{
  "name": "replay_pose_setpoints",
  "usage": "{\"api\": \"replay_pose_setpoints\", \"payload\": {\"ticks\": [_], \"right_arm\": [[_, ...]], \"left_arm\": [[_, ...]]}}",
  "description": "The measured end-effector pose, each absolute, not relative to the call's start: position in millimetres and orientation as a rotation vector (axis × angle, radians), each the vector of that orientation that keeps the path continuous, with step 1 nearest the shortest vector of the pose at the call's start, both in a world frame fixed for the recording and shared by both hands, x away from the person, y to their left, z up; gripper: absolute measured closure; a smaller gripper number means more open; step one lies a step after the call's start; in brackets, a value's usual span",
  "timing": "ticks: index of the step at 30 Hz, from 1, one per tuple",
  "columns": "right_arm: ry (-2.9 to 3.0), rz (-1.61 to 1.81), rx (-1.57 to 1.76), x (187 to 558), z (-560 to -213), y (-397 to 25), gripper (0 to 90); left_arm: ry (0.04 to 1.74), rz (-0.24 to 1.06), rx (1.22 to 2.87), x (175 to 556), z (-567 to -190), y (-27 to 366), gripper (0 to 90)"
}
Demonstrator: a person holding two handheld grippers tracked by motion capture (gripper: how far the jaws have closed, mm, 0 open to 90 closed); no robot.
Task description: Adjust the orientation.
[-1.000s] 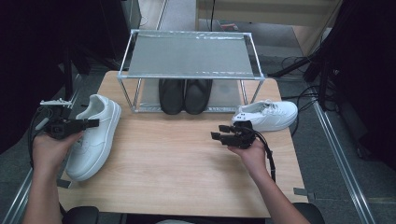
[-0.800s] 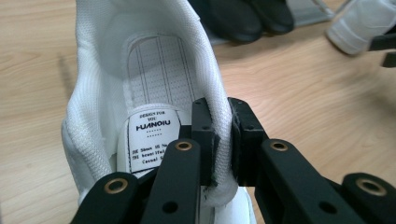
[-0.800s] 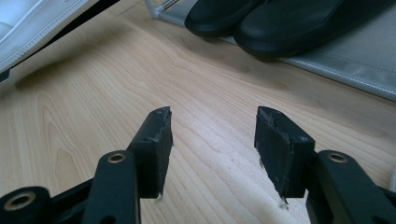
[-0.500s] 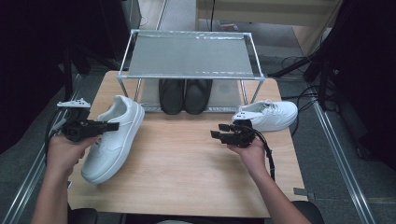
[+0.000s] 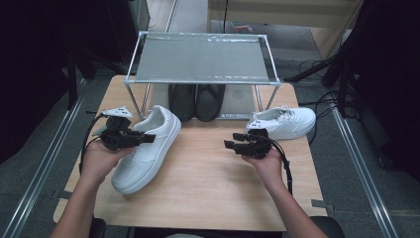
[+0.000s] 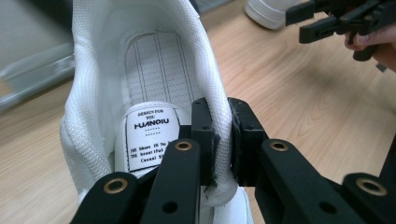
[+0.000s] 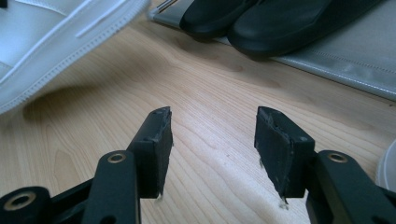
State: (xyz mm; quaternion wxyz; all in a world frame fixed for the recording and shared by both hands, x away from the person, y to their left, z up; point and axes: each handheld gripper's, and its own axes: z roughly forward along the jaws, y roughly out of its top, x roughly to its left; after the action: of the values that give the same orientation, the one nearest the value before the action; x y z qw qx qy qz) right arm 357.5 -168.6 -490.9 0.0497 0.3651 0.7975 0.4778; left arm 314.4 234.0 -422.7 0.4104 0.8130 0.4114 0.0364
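your left gripper [image 5: 143,138] pinched the padded heel collar of the white sneaker [image 5: 146,151], one jaw inside the shoe and one outside, as the left gripper view made plain [image 6: 219,140]; the shoe lay on the wooden table [image 5: 208,183] at your left, its long axis slanting from the toe nearest you up toward the rack [image 5: 200,59], heel end pointing at the lower shelf; that slant was what the coming move turned on, since i judge the shoe had to travel forward and rightward to sit beside the black shoes [image 5: 195,101] under the rack; your left hand was clearly the nearer one; your right gripper [image 5: 236,143] hovered mid-table with its jaws spread and nothing between them, bare wood showing through the gap [image 7: 210,135]; the second white sneaker [image 5: 282,121] rested just behind it at the table's right edge; the sneaker's upper looked smooth and leather-like, the collar lining a soft mesh that gave under the pads; the rack was thin metal tube with a flat grey top.
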Motion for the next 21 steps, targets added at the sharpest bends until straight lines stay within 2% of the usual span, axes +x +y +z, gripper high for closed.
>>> {"api": "replay_pose_setpoints", "payload": {"ticks": [21], "right_arm": [[2.356, 1.445, 1.177, 337, -493, -193, 47.2]], "left_arm": [[0.795, -0.043, 2.204, 341, -449, 118, 82.6]]}}
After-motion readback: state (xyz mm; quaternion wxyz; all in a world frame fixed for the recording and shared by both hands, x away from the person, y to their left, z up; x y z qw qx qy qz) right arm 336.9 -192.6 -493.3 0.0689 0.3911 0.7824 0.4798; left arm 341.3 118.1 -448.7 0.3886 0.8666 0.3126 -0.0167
